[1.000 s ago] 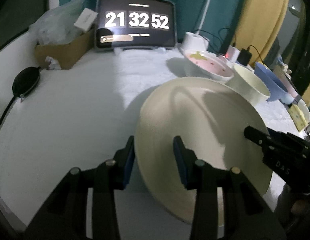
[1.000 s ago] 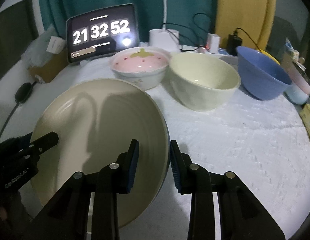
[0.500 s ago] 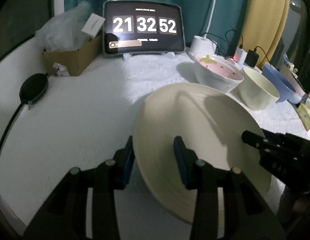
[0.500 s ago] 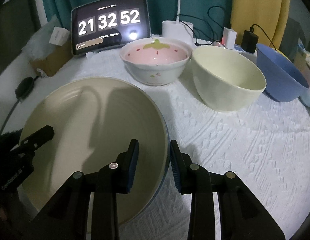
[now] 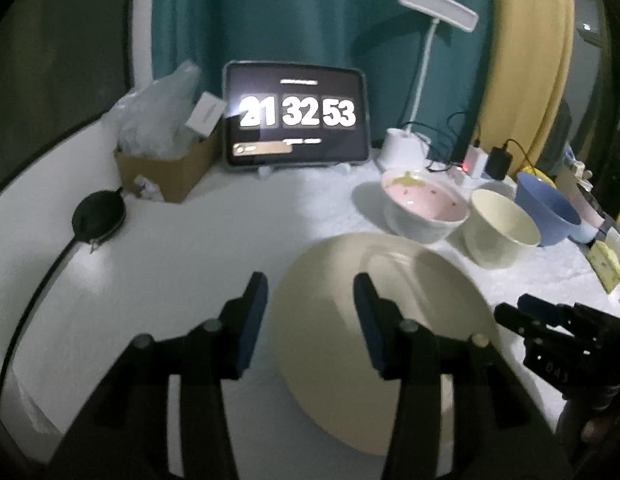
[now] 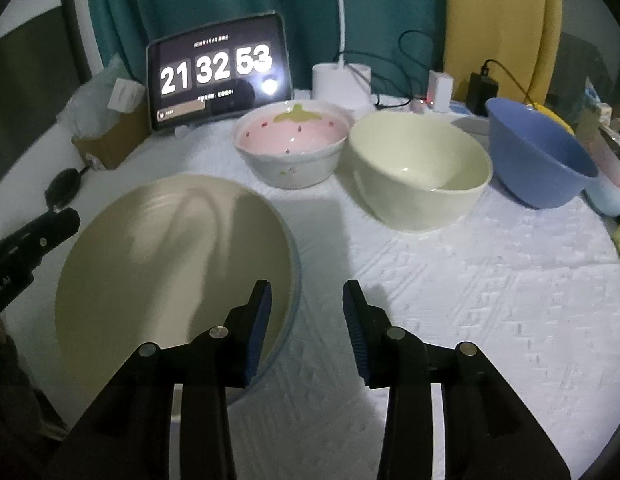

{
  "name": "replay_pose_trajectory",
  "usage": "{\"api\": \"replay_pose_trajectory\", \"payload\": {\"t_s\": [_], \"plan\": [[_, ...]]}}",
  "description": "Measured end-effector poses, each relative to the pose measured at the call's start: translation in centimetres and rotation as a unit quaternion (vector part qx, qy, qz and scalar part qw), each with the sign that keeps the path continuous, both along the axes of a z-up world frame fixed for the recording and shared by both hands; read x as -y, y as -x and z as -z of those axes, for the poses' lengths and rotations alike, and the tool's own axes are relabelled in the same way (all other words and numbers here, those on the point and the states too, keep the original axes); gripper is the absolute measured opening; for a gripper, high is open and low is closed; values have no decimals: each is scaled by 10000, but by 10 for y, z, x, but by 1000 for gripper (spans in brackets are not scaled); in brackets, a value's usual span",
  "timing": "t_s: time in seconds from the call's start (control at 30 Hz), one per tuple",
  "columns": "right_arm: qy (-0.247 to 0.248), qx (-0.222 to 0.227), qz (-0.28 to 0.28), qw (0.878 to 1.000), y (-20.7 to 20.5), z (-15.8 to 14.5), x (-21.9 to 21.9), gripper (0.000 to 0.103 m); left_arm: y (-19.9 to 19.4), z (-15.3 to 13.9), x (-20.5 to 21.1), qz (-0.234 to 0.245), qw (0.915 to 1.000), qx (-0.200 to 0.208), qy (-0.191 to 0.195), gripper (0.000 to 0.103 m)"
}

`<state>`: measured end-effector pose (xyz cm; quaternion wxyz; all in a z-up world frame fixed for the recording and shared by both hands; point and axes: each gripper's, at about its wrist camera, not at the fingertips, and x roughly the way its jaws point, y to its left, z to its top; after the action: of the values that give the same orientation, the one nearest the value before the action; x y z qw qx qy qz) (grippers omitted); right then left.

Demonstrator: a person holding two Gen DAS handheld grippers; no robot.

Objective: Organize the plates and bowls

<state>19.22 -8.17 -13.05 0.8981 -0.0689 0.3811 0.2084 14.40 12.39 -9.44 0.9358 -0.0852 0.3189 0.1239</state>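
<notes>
Item: large round cream ceramic plate, lying flat at the near edge of the white-covered desk, flanked by the left tool and right tool, both spread, each straddling one rim, neither pinching.

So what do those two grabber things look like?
Both look alike. The left gripper and right gripper are black, with jointed arms, round silver bolts, and blue ribbed pads inside each finger. The right gripper's side carries pale lettering, too blurry to read.
</notes>
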Motion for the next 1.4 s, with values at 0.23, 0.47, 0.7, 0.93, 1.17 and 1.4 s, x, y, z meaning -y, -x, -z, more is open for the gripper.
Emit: {"api": "replay_pose_trajectory", "payload": {"t_s": [0.23,0.47,0.7,0.93,1.17,1.4], "plan": [[-108,158,133,9997,7,-11,24,39,-1,-9,30,308,9995,57,-54,46],[-205,203,329,9990,9,-13,50,39,-5,-15,59,621,9980,110,-87,47],[-290,255,496,9980,6,-16,76,39,-14,-18,85,884,9960,93,-96,46],[-416,346,590,9968,2,-21,101,39,-26,-21,108,1090,9940,62,-57,47],[-490,366,735,9954,-4,-24,128,39,-42,-26,134,1299,9915,89,-31,47],[-401,488,968,9933,-12,-33,154,39,-61,-32,165,1598,9870,164,59,47]]}}
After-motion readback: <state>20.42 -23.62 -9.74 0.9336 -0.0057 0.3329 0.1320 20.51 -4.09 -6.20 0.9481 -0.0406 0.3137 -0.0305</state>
